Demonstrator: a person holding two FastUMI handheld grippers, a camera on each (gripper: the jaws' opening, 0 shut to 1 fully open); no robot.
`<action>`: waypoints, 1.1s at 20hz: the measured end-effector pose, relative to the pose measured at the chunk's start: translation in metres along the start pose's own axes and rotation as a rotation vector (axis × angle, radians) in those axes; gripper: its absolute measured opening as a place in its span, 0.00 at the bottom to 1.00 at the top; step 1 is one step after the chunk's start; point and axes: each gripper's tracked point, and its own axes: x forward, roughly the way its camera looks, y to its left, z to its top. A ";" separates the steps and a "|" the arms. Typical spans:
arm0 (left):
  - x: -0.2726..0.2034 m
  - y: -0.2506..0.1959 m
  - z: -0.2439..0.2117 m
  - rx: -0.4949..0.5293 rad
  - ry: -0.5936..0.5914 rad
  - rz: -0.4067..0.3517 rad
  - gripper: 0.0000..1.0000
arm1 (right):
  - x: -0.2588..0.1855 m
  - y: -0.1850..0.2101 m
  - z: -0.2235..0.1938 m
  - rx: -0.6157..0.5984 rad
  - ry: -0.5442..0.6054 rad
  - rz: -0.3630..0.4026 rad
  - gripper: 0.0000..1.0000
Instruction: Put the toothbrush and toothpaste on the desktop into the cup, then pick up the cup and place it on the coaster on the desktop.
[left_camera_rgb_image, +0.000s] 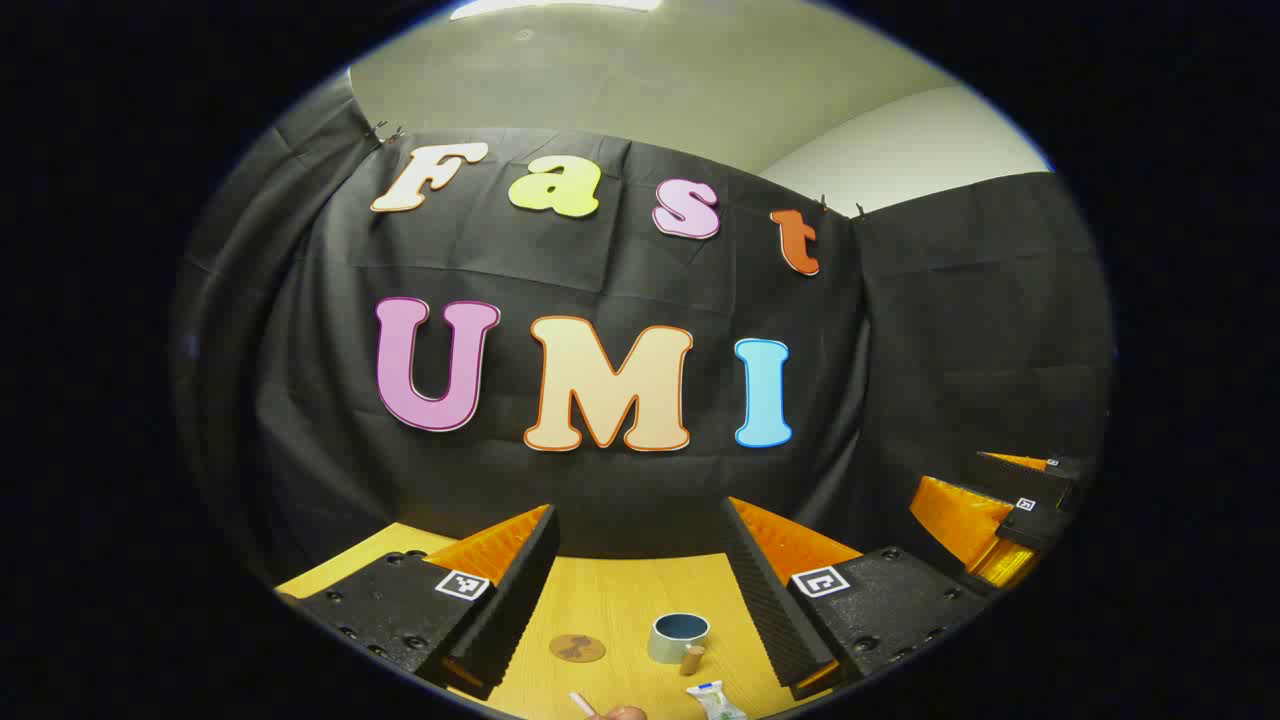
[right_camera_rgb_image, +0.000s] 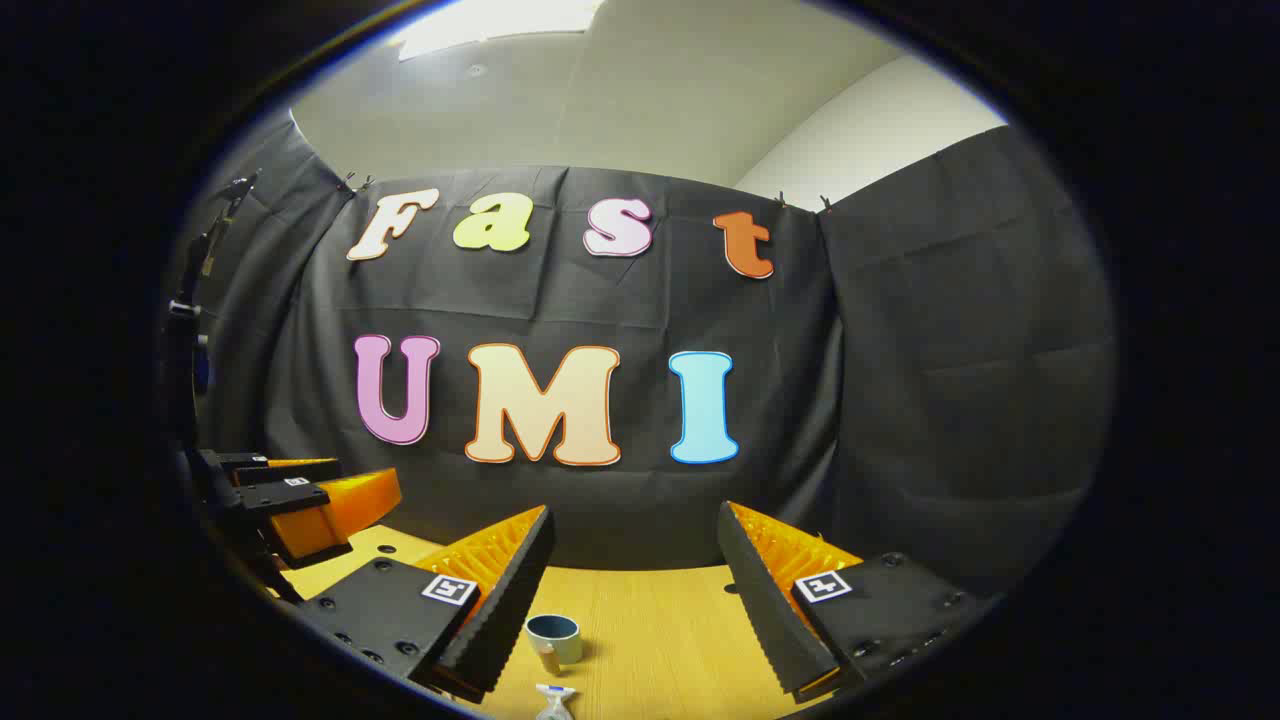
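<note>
Cup (left_camera_rgb_image: 679, 637) beside coaster (left_camera_rgb_image: 577, 648) — toothpaste (left_camera_rgb_image: 716, 700) nearer.

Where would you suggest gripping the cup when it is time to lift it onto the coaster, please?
Probably the cup is best taken by its side wall from above, one finger inside the open mouth and one outside. It stands upright on the desktop, mouth up, and its handle faces the camera, so a far or side part of the rim avoids it. The coaster lies flat beside it.
</note>
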 end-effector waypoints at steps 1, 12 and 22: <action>0.000 0.000 -0.003 -0.002 0.008 0.003 0.93 | 0.000 -0.004 -0.002 -0.005 0.001 -0.004 0.99; 0.003 0.036 -0.015 0.077 0.027 0.072 0.93 | 0.019 -0.003 -0.039 0.015 0.067 0.041 0.99; -0.012 0.072 -0.026 0.060 0.063 0.162 0.93 | 0.036 0.046 -0.112 0.047 0.291 0.171 0.99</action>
